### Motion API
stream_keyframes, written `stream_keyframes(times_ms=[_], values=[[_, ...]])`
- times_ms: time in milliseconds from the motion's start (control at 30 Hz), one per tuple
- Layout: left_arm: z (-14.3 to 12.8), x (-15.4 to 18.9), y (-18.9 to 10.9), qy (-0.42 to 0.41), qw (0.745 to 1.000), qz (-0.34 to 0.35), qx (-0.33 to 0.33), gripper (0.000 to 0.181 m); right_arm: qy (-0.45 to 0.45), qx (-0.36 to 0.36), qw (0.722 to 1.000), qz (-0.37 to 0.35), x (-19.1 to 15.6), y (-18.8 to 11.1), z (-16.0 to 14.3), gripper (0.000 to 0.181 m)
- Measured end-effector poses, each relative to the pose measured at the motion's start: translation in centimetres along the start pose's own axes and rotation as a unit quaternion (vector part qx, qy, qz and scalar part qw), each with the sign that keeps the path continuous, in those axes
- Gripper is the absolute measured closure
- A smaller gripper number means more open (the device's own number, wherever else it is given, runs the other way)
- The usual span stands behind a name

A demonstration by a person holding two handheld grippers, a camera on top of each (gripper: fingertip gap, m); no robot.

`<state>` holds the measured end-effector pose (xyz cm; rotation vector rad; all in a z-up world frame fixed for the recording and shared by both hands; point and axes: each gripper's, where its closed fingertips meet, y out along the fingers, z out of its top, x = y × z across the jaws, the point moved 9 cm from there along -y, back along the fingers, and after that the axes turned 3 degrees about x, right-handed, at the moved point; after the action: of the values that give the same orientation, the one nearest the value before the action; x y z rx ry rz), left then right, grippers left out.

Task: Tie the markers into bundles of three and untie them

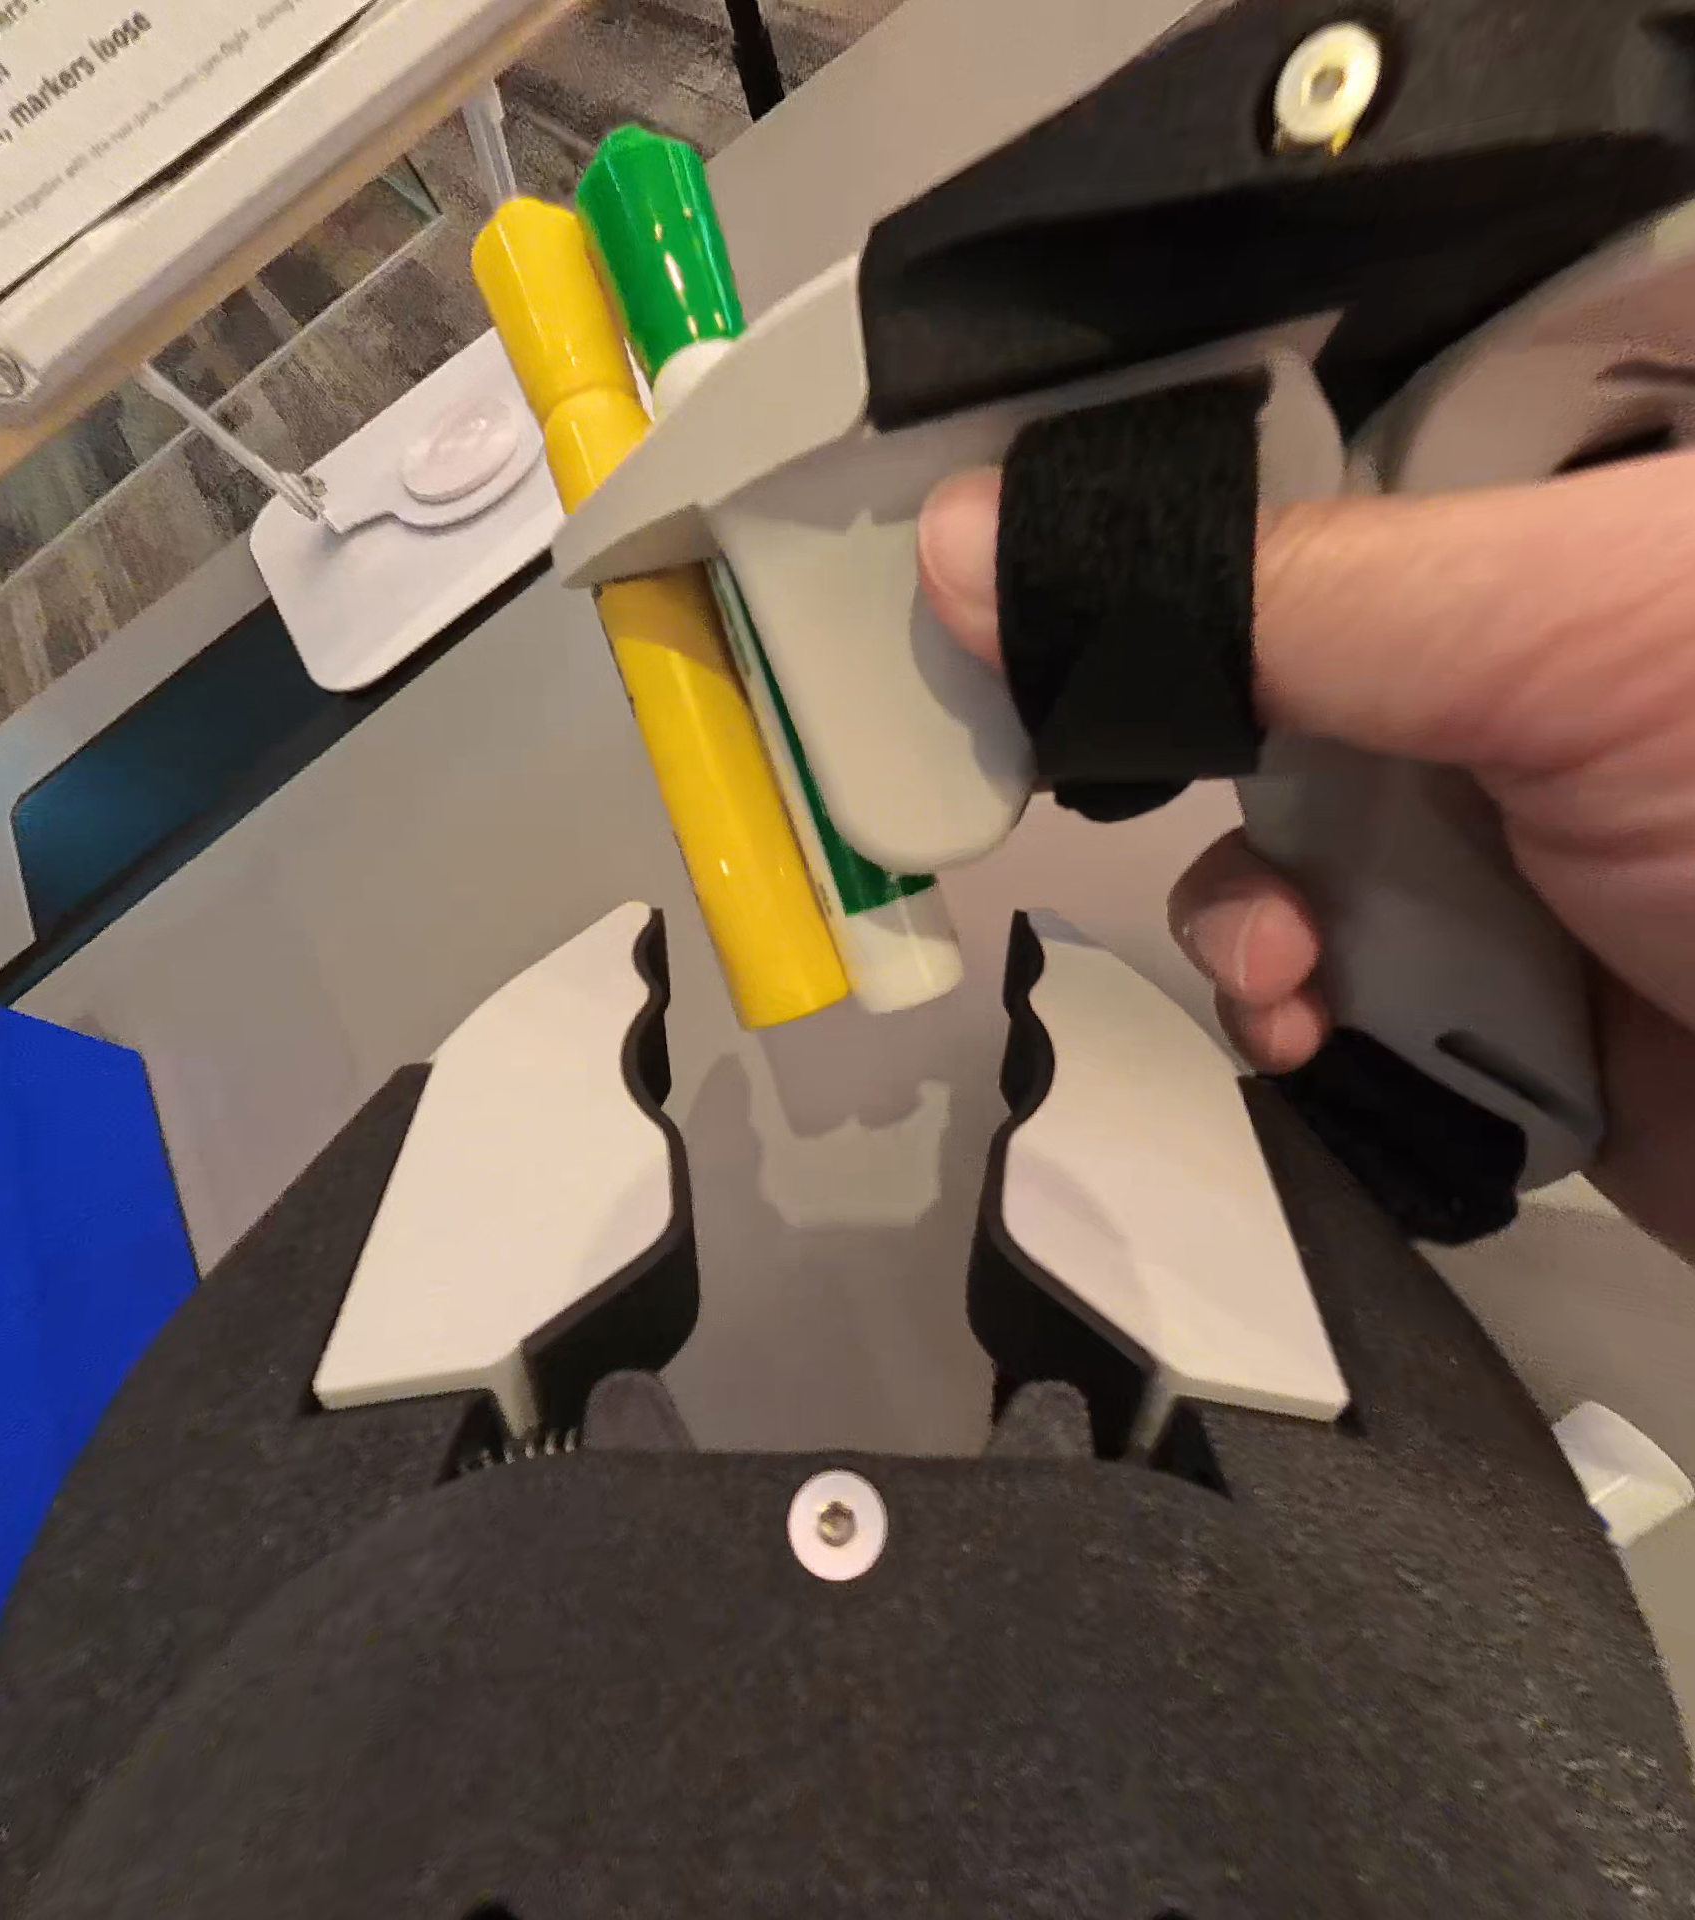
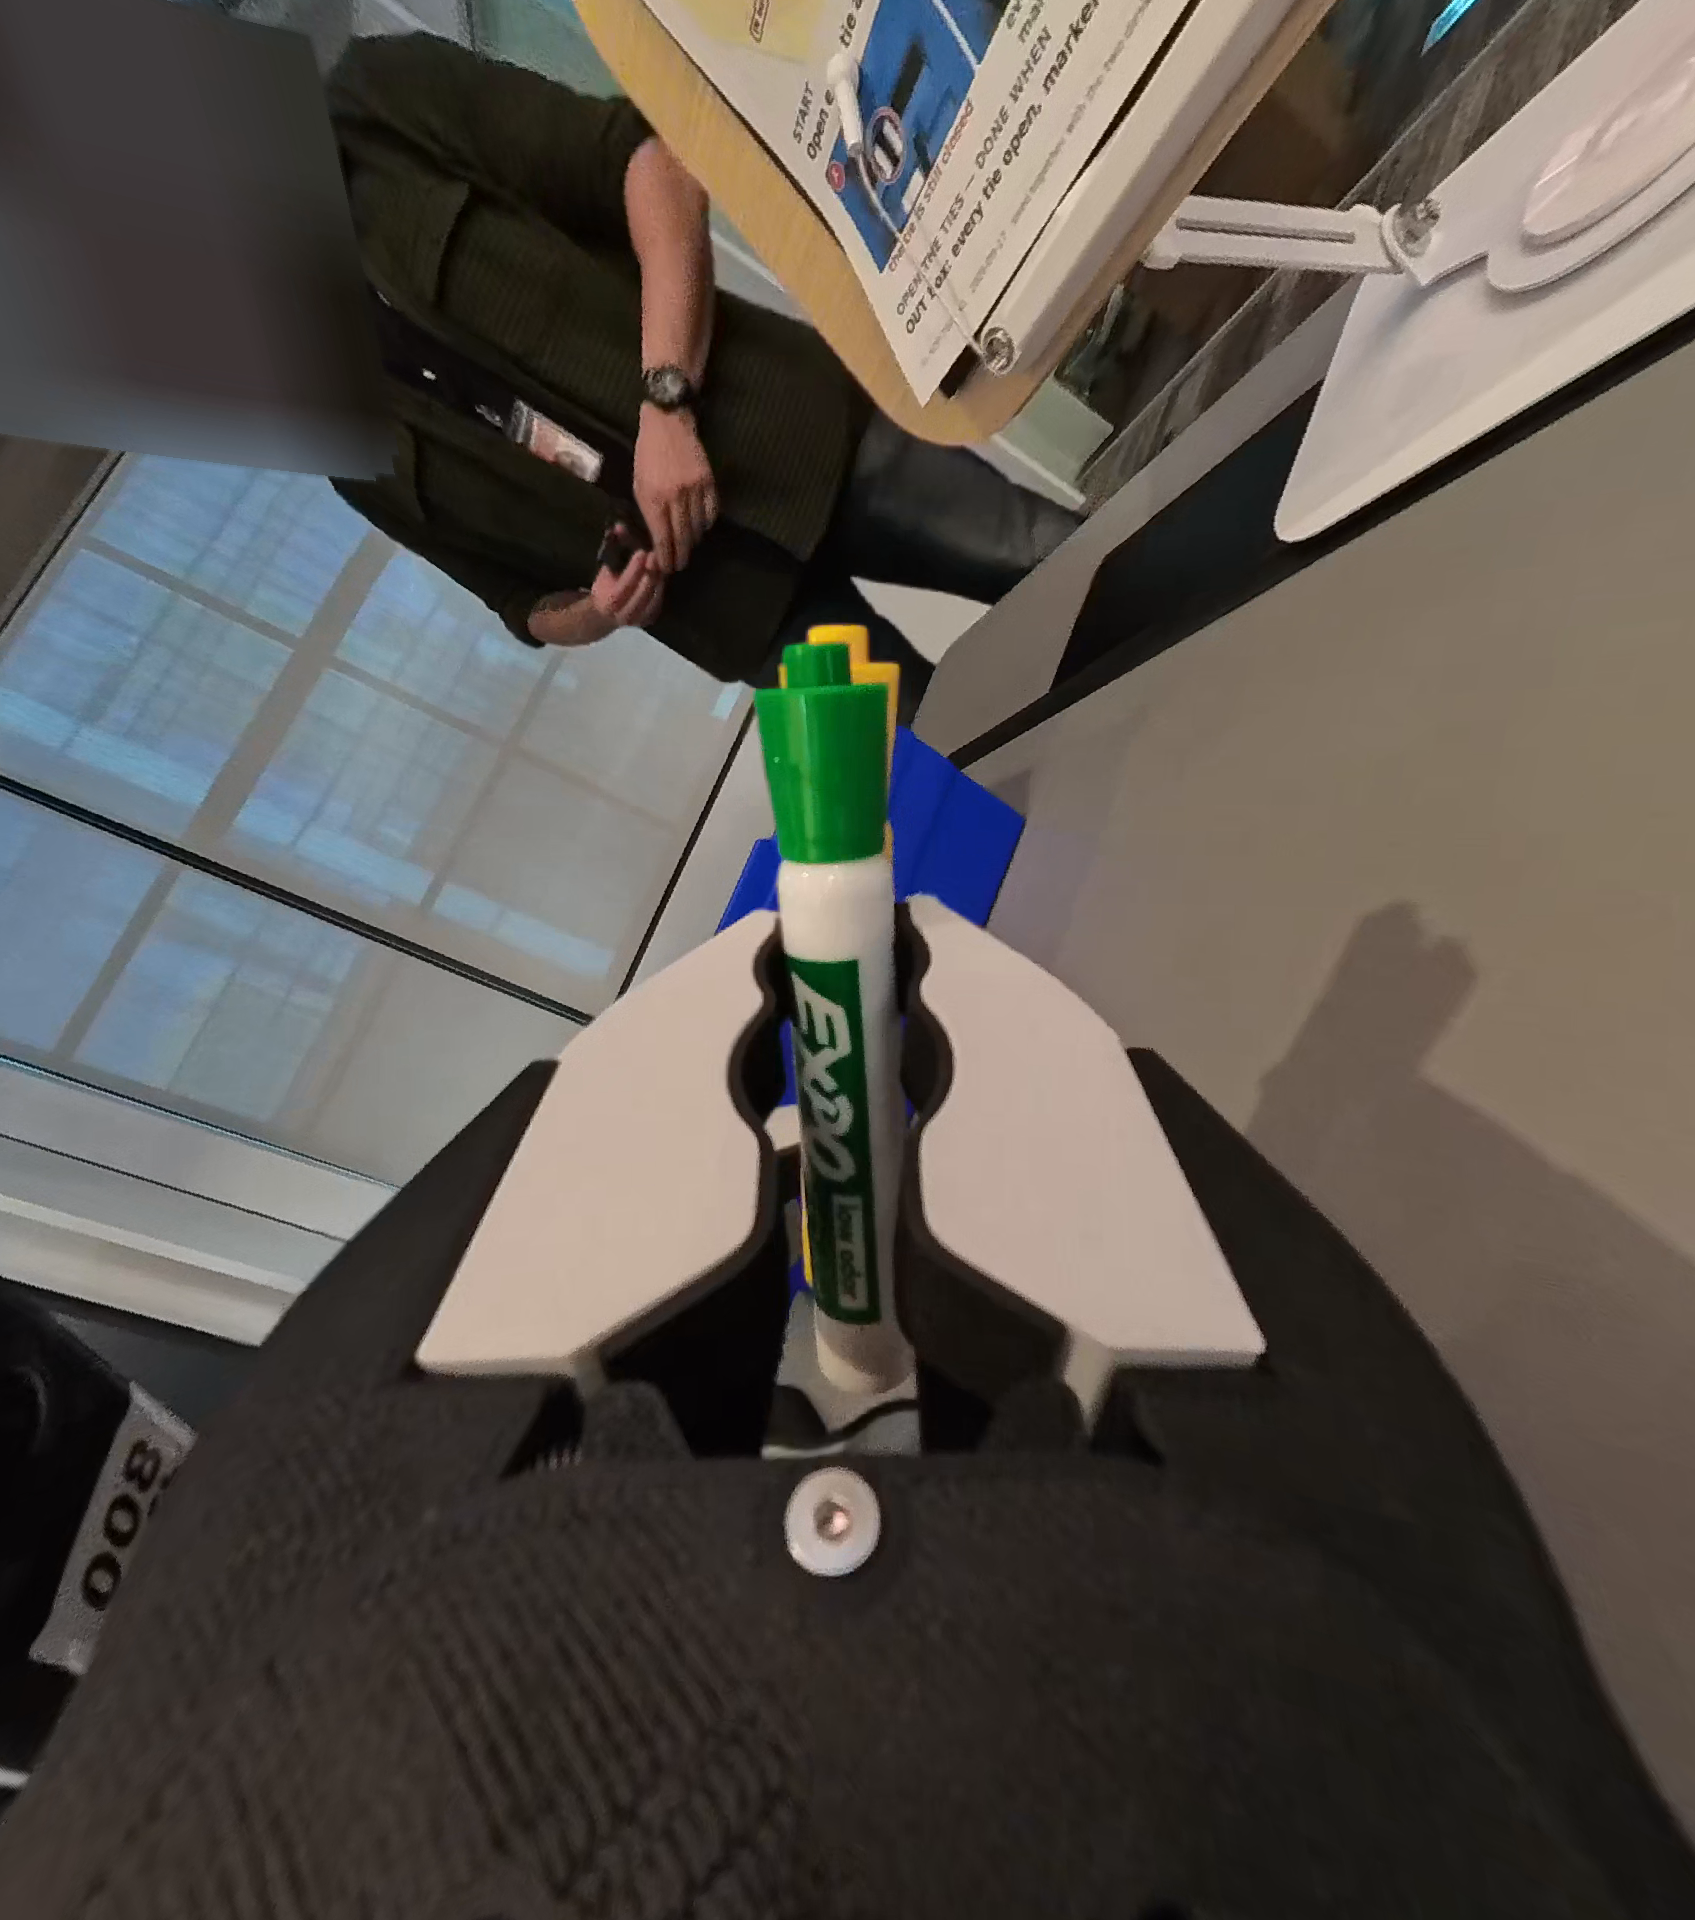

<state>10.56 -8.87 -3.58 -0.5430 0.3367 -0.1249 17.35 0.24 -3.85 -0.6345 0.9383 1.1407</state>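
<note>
Two markers, yellow [image 1: 708, 790] and green [image 2: 838, 1049], sit clamped in the right gripper [image 2: 838, 997] above the desk [image 1: 386, 914], while the left gripper [image 1: 832, 997] gapes wide, holding nothing.

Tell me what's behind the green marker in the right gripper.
Behind the green marker in the right gripper, a yellow marker's cap peeks out; its barrel is mostly hidden. A third marker isn't visible.

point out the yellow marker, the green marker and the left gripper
yellow marker [image 1: 708, 790], left wrist view, mid barrel
green marker [image 2: 838, 1081], right wrist view, labelled barrel
left gripper [image 1: 838, 1023], left wrist view, gap between its fingertips
</note>
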Motion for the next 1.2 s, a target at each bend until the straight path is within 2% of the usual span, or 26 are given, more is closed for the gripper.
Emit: stream_keyframes(times_ms=[233,467,633,933,1200], values=[[0.4,-0.3,0.6,-0.006,1.0,-0.018,-0.007,0.134,-0.023,0.031,0.999,-0.003,-0.4,-0.7,-0.6,0.162],[0.2,-1.1,1.3,0.007,0.998,-0.044,-0.041,0.137,-0.032,0.072,0.997,-0.013,-0.7,-1.6,-1.2,0.161],[-0.1,-1.4,1.5,0.031,0.997,-0.049,-0.05,0.141,-0.059,0.061,0.996,-0.015,-1.0,-1.8,-1.5,0.162],[-0.2,-1.5,0.0,0.059,0.993,-0.089,-0.045,0.142,-0.112,0.023,0.99,0.083,-1.1,-2.6,-0.7,0.158],[-0.3,-0.9,0.2,0.066,0.992,-0.085,-0.063,0.141,-0.075,0.041,0.993,0.082,-0.5,-2.9,-0.8,0.162]])
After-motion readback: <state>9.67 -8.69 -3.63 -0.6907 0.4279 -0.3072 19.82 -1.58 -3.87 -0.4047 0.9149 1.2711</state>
